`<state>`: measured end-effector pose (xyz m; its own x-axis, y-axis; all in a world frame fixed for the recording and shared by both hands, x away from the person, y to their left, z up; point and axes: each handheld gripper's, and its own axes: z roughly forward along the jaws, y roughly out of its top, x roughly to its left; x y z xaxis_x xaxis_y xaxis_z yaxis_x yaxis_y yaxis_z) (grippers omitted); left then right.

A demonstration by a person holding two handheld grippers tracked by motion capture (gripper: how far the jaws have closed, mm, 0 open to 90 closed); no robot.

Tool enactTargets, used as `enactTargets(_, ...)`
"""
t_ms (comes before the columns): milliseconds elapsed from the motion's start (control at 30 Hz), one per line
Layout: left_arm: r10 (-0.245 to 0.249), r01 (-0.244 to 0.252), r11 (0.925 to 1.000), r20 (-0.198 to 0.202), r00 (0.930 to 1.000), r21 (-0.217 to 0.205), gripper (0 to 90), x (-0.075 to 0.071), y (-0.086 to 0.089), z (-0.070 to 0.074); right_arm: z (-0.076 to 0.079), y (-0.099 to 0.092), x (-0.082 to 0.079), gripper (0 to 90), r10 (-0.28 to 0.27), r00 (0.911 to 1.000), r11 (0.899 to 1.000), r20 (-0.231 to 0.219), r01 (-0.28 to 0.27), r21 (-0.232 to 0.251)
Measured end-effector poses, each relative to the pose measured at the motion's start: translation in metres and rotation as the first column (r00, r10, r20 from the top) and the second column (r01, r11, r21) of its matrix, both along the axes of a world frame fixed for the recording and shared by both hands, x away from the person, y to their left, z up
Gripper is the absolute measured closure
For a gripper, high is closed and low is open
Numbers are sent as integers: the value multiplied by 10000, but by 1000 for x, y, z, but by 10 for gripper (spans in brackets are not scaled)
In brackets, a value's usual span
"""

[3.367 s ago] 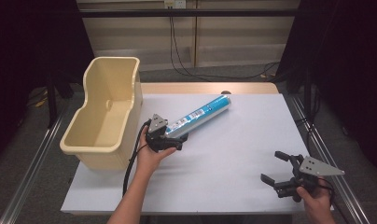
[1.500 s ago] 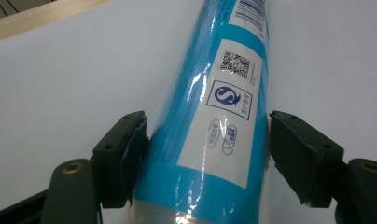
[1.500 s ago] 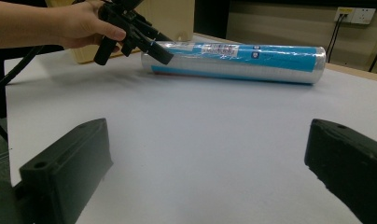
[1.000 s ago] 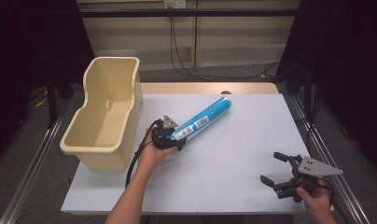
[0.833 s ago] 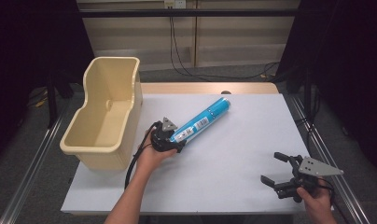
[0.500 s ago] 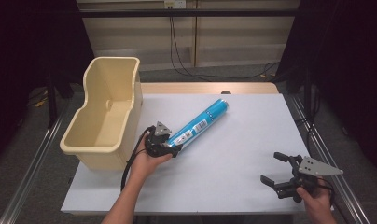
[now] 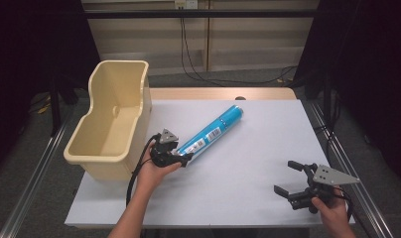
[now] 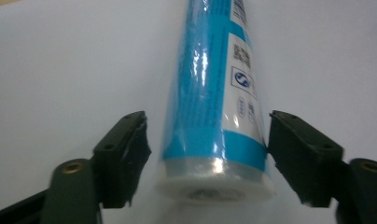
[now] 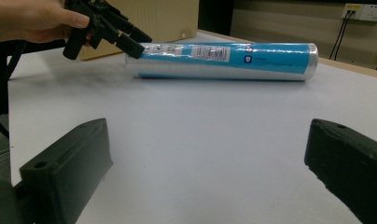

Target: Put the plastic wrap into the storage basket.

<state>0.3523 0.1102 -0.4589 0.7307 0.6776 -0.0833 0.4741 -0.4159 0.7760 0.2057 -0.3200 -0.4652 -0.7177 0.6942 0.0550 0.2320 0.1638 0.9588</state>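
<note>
A blue tube with a white label lies slantwise on the white table. Its near end is at my left gripper. In the left gripper view the tube's capped end sits between the jaws of the left gripper. The jaws have just been opening: one pad stands clear of the tube and the other is right beside it. My right gripper rests open at the near right corner with nothing between its jaws. The right gripper view shows the tube farther off beyond the right gripper.
A cream plastic bin stands at the table's left edge, next to the left hand. Cables hang behind the table's far edge. A metal frame rail runs along the right side.
The left gripper has drawn back a little toward the near left, and the tube's far end has shifted slightly with it. The right gripper has kept still.
</note>
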Motion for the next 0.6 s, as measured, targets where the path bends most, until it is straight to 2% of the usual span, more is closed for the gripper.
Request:
enactTargets(67,-149,148,9999,-212,9997,-62,273,2,-4,-5,0,0,1,0,13,10000,10000,6,-13,-16)
enactTargets(133,-92,100,9996,-304,9995,254,267,5,-8,-10,0,-1,1,0,-3,10000,10000,-2,3,12)
enactTargets(200,-29,40,9998,-516,9987,201,283,7,-12,-16,0,-2,1,0,-24,10000,10000,22,24,3)
enactTargets(333,-202,224,9985,-445,9988,496,302,7,-14,-15,1,-2,0,0,-21,10000,10000,65,21,-7)
enactTargets(367,-243,267,9974,-362,9990,671,306,6,-15,-14,1,-2,0,0,-30,10000,10000,54,30,3)
enactTargets(400,-243,267,9974,-362,9990,671,309,6,-15,-14,0,-2,0,0,-24,10000,10000,57,24,7)
enactTargets(433,-219,263,9968,-584,9981,751,311,3,-15,-12,0,-2,0,0,-11,10000,10000,36,11,13)
enactTargets(533,-162,217,9973,-781,9968,704,315,-2,-13,-11,0,-2,0,0,-25,10000,10000,27,25,-11)
enactTargets(600,-56,126,9970,-913,9958,761,315,-13,-5,-9,0,-2,0,0,-10,10000,10000,45,10,8)
